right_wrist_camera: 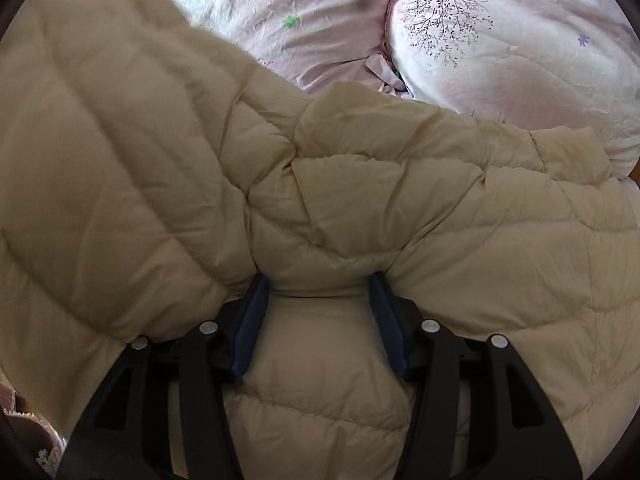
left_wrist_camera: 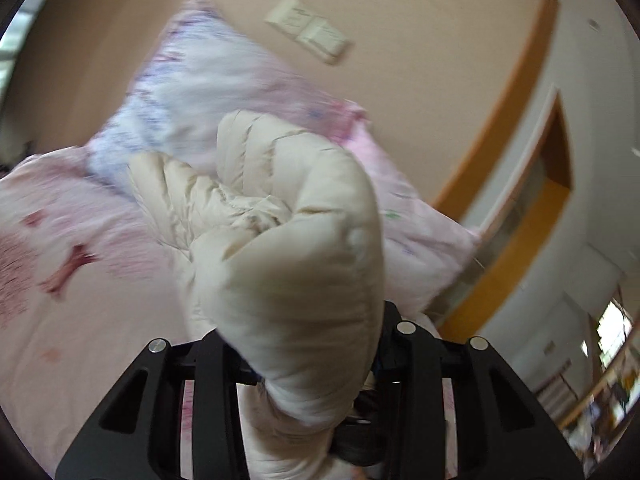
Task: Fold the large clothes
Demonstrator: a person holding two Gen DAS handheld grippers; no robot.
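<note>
Between left gripper (left_wrist_camera: 312, 360) jaws, clamped: bunched cream puffer jacket (left_wrist_camera: 288, 240), wall beyond. Below, right gripper (right_wrist_camera: 320, 304) pinching jacket against floral bedding (right_wrist_camera: 500, 60).

Ahead of me the puffy coat (right_wrist_camera: 320, 200) covers the bed (left_wrist_camera: 60, 320); two pillows (right_wrist_camera: 500, 60) block the far side, wall (left_wrist_camera: 400, 60) beyond.

Right tool (right_wrist_camera: 318, 294) clamps beige puffer jacket (right_wrist_camera: 160, 168) – pink floral bedding (right_wrist_camera: 460, 32) behind.
</note>
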